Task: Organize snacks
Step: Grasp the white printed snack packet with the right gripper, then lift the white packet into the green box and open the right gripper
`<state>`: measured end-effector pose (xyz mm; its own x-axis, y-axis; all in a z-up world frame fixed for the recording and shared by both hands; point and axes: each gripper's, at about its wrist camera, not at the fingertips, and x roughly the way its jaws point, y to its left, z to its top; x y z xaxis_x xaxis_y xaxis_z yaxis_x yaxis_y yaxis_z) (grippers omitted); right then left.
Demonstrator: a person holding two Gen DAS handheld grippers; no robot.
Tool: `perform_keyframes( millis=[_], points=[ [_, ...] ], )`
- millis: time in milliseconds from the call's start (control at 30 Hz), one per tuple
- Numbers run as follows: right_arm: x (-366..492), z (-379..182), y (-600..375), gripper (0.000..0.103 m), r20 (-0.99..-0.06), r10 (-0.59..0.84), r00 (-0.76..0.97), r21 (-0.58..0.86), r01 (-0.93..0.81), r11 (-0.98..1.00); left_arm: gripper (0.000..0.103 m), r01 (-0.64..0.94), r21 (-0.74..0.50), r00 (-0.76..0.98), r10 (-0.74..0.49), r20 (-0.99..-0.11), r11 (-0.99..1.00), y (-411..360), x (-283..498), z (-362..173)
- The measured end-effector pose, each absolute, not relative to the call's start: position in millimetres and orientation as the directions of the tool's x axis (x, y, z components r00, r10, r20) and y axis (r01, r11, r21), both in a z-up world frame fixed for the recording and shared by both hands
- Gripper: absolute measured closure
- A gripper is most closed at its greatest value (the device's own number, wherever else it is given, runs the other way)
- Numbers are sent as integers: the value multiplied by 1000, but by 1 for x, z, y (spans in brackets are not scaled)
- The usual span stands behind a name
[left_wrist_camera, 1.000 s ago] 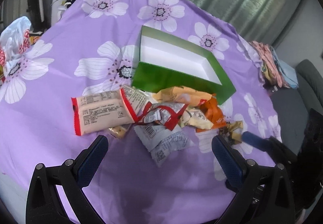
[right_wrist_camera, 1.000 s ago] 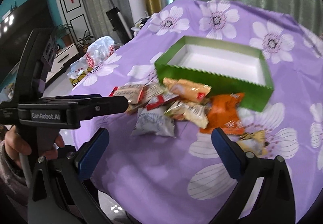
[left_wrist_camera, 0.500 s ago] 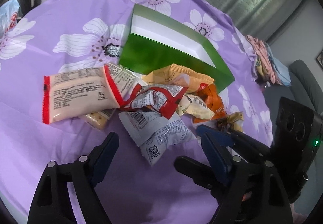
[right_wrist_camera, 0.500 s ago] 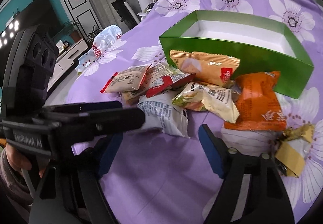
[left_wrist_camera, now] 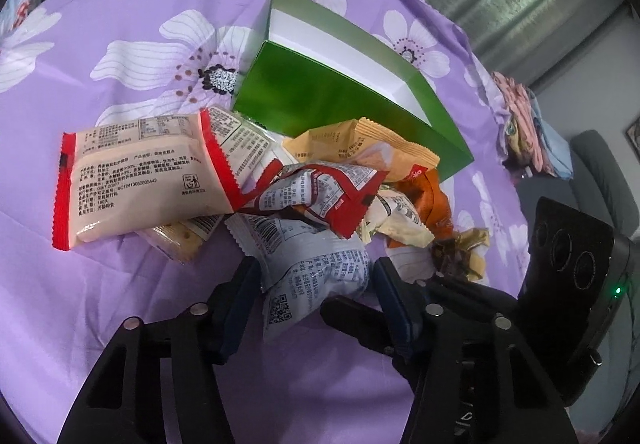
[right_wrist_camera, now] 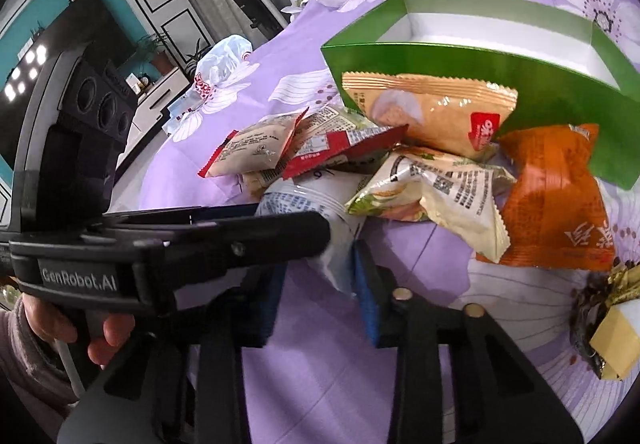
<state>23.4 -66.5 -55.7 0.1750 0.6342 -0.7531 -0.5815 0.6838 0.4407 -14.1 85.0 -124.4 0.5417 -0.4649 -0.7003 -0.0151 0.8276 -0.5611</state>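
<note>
The left wrist view shows the left gripper (left_wrist_camera: 316,284) low over the purple flowered cloth of the counter (left_wrist_camera: 100,324), its jaws straddling the near end of a pale grey-blue snack packet (left_wrist_camera: 316,268) and closed in against its sides, so they look to be gripping it, though how firmly is hard to tell. That packet is the nearest of the heap and lies partly under a red-edged wrapper (left_wrist_camera: 332,192), which is probably why it is taken by its free end rather than its middle. The rest of the snacks sit in a loose pile just in front of the open green box (left_wrist_camera: 320,96): a cream packet with red ends (left_wrist_camera: 140,176) to the left, a tan packet (left_wrist_camera: 360,148) leaning against the box wall, an orange packet (left_wrist_camera: 436,200) and a small gold-wrapped sweet (left_wrist_camera: 464,252) to the right. The box stands further in from the near edge with its white inside still bare, so I judge that sorting has only begun and the box is where the snacks belong. In the right wrist view the right gripper (right_wrist_camera: 316,284) has its jaws drawn fairly close together around a corner of the same grey-blue packet (right_wrist_camera: 316,204), yet the left tool crosses in front, so I cannot tell whether it truly holds anything. Lifting may drag the overlapping wrappers along.
</note>
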Motion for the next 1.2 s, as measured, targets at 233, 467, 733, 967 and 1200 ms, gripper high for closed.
perform_keyframes(
  millis=[233,467,733,967,1200],
  points=[
    [15,-49,-69,76,-740,646,186,442,-590,676,46,12,-550,550,-464,-694,835,83,-27,-110],
    [-7,-17,-74,78,-698,682,219,433,-629,645,46,73,-506,617,-438,-654,859,79,-46,-68],
    [12,21,-83,78,-639,694,332,378,-650,659,46,160,-472,669,-447,-594,867,66,-11,-27],
    [64,41,-96,78,-613,660,434,311,-635,707,46,210,-453,679,-463,-570,866,54,47,-7],
    [115,30,-107,75,-630,626,460,307,-592,745,46,214,-446,647,-469,-602,869,40,102,-15]
  ],
)
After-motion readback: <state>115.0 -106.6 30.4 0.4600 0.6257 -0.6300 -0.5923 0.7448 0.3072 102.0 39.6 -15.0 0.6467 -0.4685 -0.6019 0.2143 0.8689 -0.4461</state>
